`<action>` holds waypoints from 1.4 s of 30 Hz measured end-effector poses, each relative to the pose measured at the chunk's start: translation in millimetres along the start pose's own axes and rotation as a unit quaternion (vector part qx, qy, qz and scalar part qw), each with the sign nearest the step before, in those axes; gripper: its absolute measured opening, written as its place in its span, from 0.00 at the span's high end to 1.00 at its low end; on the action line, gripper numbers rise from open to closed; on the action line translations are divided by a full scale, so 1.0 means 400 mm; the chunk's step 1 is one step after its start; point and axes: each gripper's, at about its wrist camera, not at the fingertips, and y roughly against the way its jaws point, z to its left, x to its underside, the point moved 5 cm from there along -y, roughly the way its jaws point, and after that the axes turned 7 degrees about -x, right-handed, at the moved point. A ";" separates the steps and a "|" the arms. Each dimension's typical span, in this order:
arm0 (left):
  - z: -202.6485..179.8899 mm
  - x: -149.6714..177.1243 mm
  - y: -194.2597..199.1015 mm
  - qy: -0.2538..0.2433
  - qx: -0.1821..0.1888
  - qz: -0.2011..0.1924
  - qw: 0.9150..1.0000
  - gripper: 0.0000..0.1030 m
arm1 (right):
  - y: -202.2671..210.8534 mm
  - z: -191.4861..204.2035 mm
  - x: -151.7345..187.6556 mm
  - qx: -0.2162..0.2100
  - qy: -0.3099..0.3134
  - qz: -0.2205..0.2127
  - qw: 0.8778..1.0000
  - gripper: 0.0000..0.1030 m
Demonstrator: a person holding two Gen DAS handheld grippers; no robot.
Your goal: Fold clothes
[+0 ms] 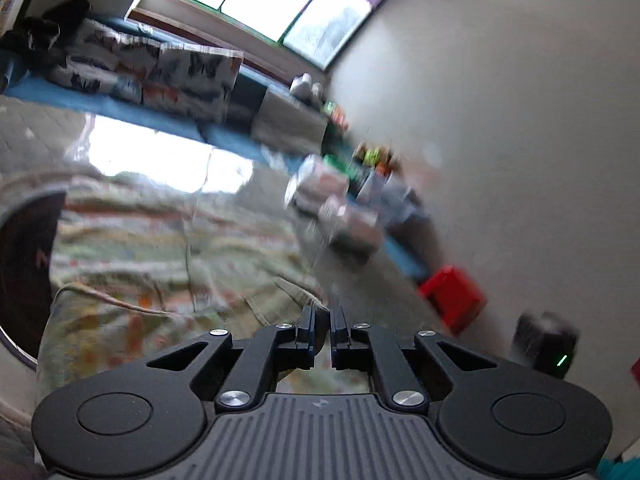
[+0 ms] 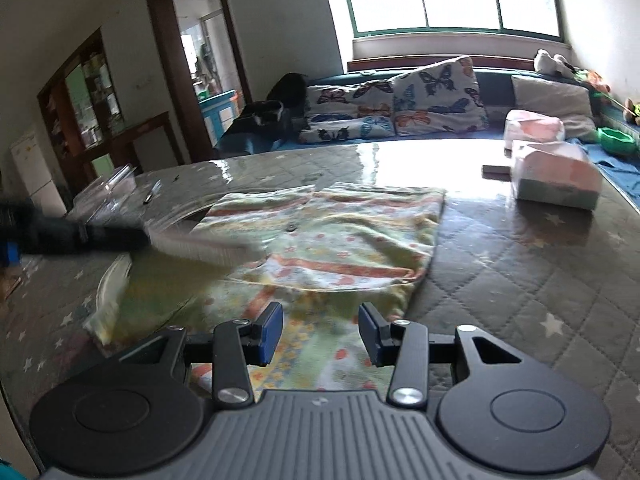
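Floral garment (image 2: 320, 240) lies rumpled on the tabletop (image 2: 520, 264), its edge pinched in the nearly closed left claw (image 1: 322, 314), while the right claw (image 2: 320, 330) hovers spread just above its near hem.

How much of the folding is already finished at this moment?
Done: part of the floral garment looks doubled over on the table. In hand: the left gripper is nearly shut at a cloth edge, blurred, so the grip is uncertain; the right gripper is open above the near hem. Left: the remaining folds; it is still loose and wrinkled.
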 end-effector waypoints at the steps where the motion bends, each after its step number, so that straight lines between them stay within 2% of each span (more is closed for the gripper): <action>1: 0.002 0.008 -0.003 -0.004 -0.004 0.005 1.000 0.90 | 0.002 -0.004 -0.001 0.000 -0.003 0.000 1.000 0.59; 4: 0.009 0.032 -0.011 -0.015 -0.015 0.019 1.000 0.85 | -0.007 0.000 -0.007 -0.007 -0.005 0.004 1.000 0.60; 6: 0.014 0.048 -0.017 -0.022 -0.023 0.029 0.999 0.68 | -0.020 0.010 -0.010 -0.016 -0.003 0.010 1.000 0.62; 10: 0.029 0.075 -0.024 -0.034 -0.041 0.045 0.998 0.66 | -0.053 0.031 -0.012 -0.033 0.001 0.024 0.999 0.63; 17: 0.174 0.039 0.032 0.002 -0.123 0.013 0.992 0.62 | -0.143 0.051 0.011 -0.044 -0.007 0.059 0.997 0.64; 20: 0.228 0.031 0.060 0.014 -0.151 0.003 0.988 0.60 | -0.158 0.054 0.016 -0.041 -0.008 0.066 0.997 0.75; 22: 0.256 0.029 0.071 0.019 -0.169 -0.002 0.985 0.58 | -0.158 0.058 0.015 -0.037 -0.002 0.066 0.997 0.88; 24: 0.279 0.027 0.077 0.024 -0.181 -0.004 0.983 0.56 | -0.155 0.061 0.010 -0.026 0.007 0.062 0.998 0.94; 26: 0.295 0.024 0.078 0.027 -0.191 -0.007 0.981 0.56 | -0.137 0.067 -0.007 -0.023 0.012 0.049 0.998 0.95; 31: 0.310 0.017 0.079 0.018 -0.201 -0.010 0.979 0.56 | -0.085 0.085 -0.058 0.004 0.044 0.014 0.999 0.96; 33: 0.313 0.017 0.069 0.013 -0.204 -0.007 0.979 0.56 | -0.096 0.072 -0.058 0.013 0.035 0.016 0.999 0.96; 38: 0.295 0.014 0.037 -0.010 -0.203 0.000 0.979 0.58 | -0.144 0.045 -0.023 0.028 0.027 0.056 0.998 0.93; 42: 0.269 0.003 0.016 -0.029 -0.186 0.002 0.982 0.60 | -0.124 0.045 -0.037 0.030 0.034 0.039 0.998 0.91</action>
